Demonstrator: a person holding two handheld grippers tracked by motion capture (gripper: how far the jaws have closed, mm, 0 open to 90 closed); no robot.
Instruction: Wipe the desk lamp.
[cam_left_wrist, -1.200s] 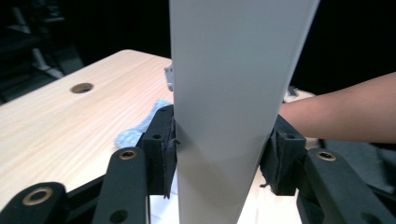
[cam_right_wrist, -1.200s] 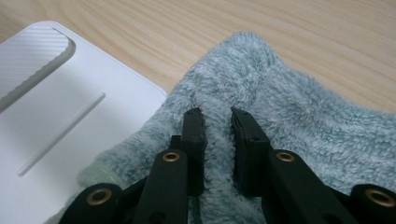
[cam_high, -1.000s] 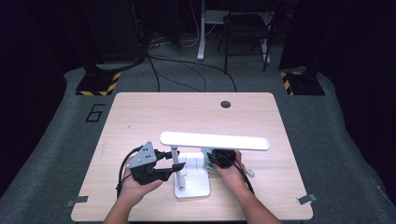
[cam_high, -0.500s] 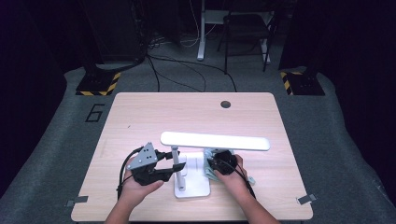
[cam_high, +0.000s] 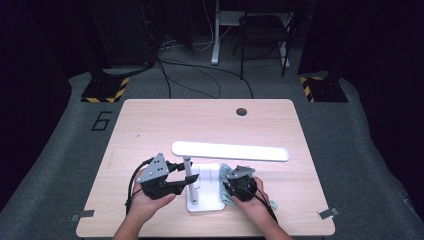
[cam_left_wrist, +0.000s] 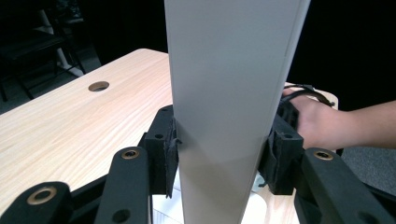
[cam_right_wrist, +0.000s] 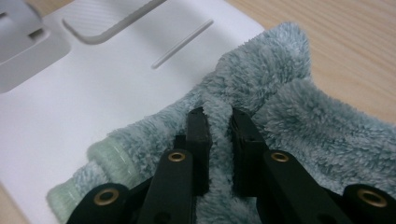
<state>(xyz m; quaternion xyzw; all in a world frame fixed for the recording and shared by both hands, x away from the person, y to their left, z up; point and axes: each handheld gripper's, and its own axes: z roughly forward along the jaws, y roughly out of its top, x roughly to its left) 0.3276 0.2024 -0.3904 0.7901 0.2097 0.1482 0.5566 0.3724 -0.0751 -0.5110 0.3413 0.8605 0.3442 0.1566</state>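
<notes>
the table (cam_high: 150, 125) is pale wood with a round hole (cam_high: 242, 111) near its far edge, and most of it lies bare. near the person's side stands a white desk lamp (cam_high: 230, 150), its long flat head reaching out level to the right above its square base (cam_high: 206, 192).

the left gripper (cam_high: 189, 178) comes in from the left and its jaws are pressed against the lamp's upright post (cam_left_wrist: 224, 107), one pad on each side, as the left gripper view shows. the right gripper (cam_high: 226, 184) sits at the right edge of the base, pinching a fold of a fluffy grey-green cloth (cam_right_wrist: 289, 121) that lies partly on the white base and partly on the table beside it.

this looks like wiping the lamp base while the post is held steady. the main risk is the lamp itself: it is top-heavy with that long head, so a hard sideways push from the cloth, or a twist from the left gripper, could tip it or skid the base. the grip on the post is on smooth flat sides, so it could slip. the cloth is held by only a small pinch of pile, and dragging it could pull it free or bunch it under the jaws.
</notes>
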